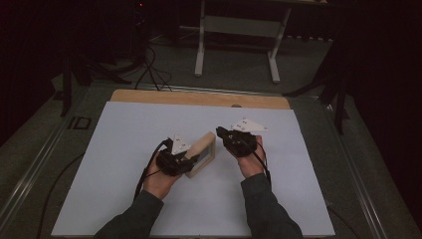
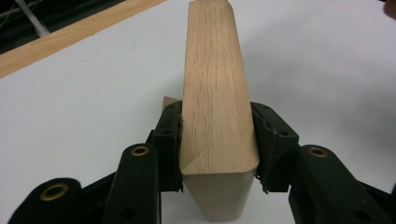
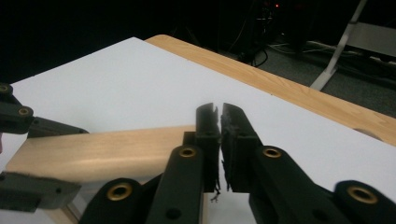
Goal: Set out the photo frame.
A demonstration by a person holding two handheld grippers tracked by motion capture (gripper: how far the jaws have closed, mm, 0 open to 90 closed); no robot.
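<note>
Two tools at work, one per hand. Left tool is clamped on the wooden block, pads pressed flat against both long sides near its close end, jaws roughly half spread by the block's width. In the high view the left tool grips the block at its lower-left end; the block stands on edge, tilted, its lower end on the white sheet near the sheet's middle. Right tool has its jaws nearly together, only a thin slit between the pads, nothing in it. In the right gripper view the block lies just left of and behind that tool's left jaw; can't tell whether they touch. In the high view the right tool sits just right of the block's upper end. A hand and dark sleeve hold each tool from below the block. Grey three-cornered plates ride on top of both tools. White sheet covers most of the desk, whose bare wood strip shows beyond the block. A metal frame stand is on the floor well past the desk's far edge.
</note>
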